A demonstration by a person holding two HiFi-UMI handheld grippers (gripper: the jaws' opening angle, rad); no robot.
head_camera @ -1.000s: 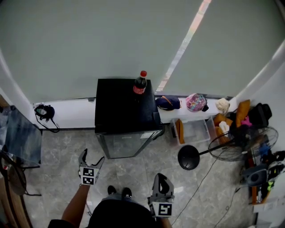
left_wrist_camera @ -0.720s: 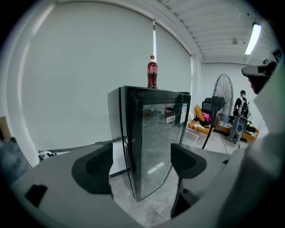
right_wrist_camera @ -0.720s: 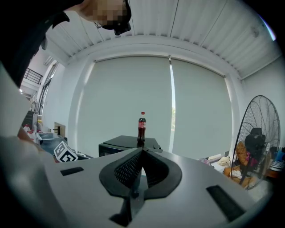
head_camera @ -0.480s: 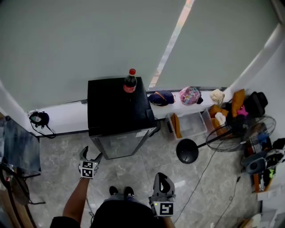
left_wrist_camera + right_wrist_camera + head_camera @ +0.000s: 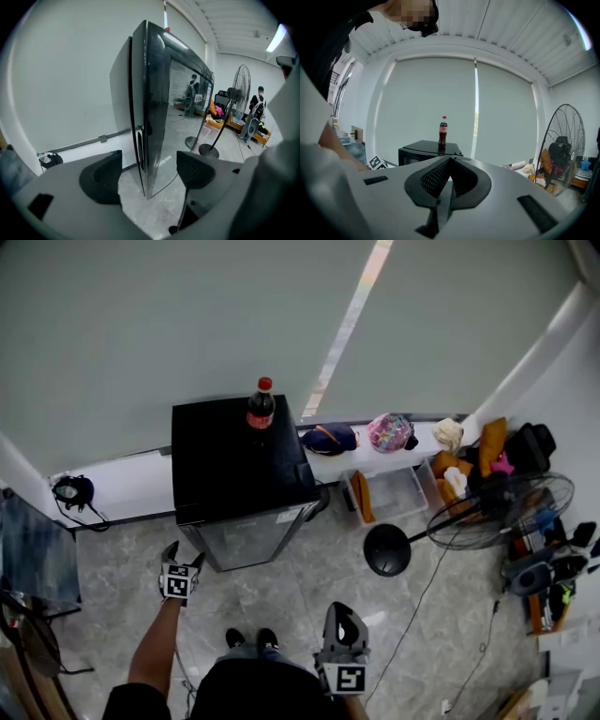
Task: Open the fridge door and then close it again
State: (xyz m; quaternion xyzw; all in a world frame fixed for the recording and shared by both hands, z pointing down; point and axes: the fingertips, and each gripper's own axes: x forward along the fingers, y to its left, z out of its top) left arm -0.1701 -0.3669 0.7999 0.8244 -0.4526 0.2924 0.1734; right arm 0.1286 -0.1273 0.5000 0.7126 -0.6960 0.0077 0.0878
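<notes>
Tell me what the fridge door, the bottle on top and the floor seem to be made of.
Fridge door: glass-like panel, glossy; it mirrors the room. Its dark frame could be plastic or painted metal; the look leaves that open.
Bottle: probably clear plastic, with a dark drink, red cap and red label.
Floor: polished stone or tile, grey and veined, with faint seams.

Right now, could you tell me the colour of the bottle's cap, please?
The cap is red, clearest in the head view.
</notes>
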